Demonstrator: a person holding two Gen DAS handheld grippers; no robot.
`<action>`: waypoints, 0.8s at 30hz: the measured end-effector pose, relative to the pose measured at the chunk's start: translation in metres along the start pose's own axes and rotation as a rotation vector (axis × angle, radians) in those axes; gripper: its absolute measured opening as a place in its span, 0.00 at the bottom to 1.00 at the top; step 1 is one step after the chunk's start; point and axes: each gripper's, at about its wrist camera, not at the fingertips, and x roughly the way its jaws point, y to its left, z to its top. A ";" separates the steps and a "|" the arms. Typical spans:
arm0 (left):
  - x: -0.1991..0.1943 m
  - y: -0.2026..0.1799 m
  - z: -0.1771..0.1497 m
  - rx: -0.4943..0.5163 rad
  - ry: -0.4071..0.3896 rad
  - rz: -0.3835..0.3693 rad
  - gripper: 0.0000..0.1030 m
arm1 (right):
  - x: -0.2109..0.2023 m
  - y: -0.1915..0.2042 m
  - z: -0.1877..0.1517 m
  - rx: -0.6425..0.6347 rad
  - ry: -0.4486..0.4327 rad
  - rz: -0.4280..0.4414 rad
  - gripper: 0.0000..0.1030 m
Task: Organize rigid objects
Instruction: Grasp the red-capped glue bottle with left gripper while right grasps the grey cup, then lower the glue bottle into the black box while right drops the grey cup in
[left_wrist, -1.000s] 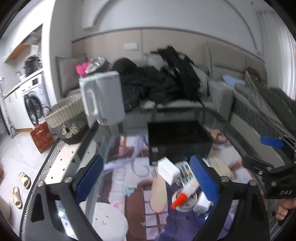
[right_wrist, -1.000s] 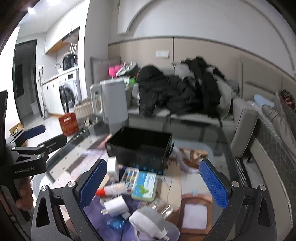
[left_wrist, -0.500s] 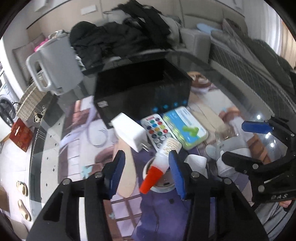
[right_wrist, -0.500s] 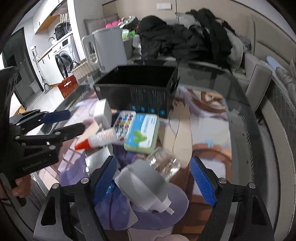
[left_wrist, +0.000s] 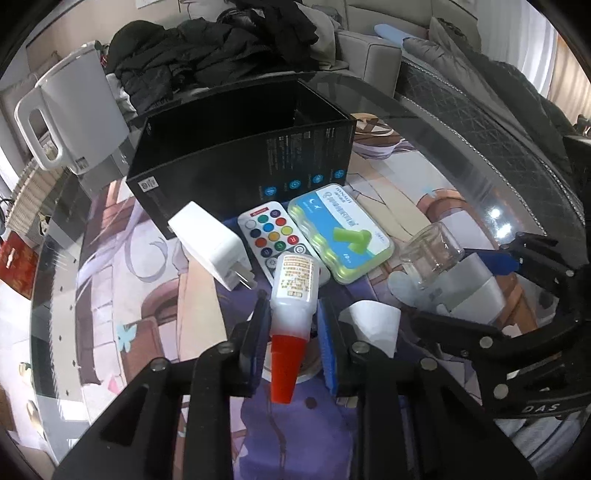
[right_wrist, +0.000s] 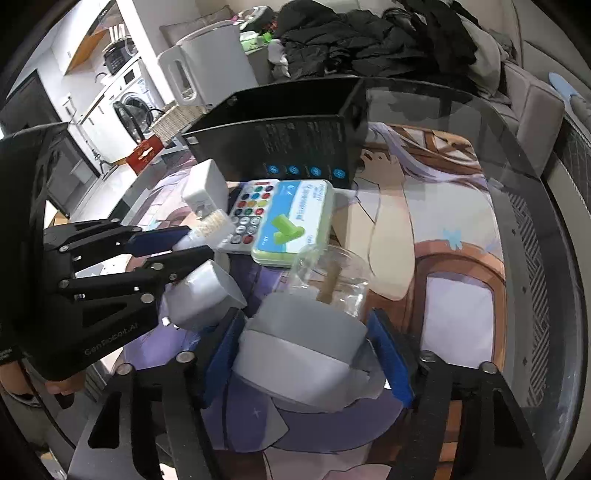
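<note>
The left gripper (left_wrist: 293, 328) points steeply down at the worktop (left_wrist: 110, 295), its blue pads clenched on the white glue bottle (left_wrist: 295, 291), whose red cap (left_wrist: 286, 369) points back toward the camera between the two fingers. In the right wrist view this gripper comes in from the left edge, black-framed, with part of a hand under it at the bottom left.

The right gripper (right_wrist: 306, 360) is also angled steeply down. A grey and white adapter (right_wrist: 303, 350) sits between its blue pads, and the jaws are closing on it; both pads lie against its sides.

Left to right on the worktop: a white kettle (left_wrist: 70, 110) at the far left edge, a white plug charger (left_wrist: 214, 243) leaning against the open black box (left_wrist: 240, 147), a remote with coloured buttons (left_wrist: 273, 232), a green earplug case (left_wrist: 340, 236) overlapping the remote's right side, and a clear glass jar (left_wrist: 430, 254) lying on its side, touching the adapter. A second white plug (right_wrist: 201, 291) lies just beside the left gripper's fingers.

The worktop is glass over a printed cartoon mat. Behind it a sofa (left_wrist: 369, 55) carries a heap of dark clothes (left_wrist: 221, 48). In the right wrist view a washing machine (right_wrist: 129, 107) and a wicker basket (right_wrist: 173, 118) stand at the far left of the room.
</note>
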 end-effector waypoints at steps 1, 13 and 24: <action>0.000 0.001 -0.001 0.000 0.000 0.004 0.23 | 0.000 0.001 0.000 -0.004 -0.003 -0.001 0.66; -0.046 0.019 -0.006 -0.044 -0.148 0.008 0.23 | -0.023 0.005 0.001 -0.009 -0.084 -0.009 0.64; -0.087 0.044 0.022 -0.112 -0.328 0.063 0.23 | -0.055 0.025 0.038 -0.047 -0.239 -0.026 0.64</action>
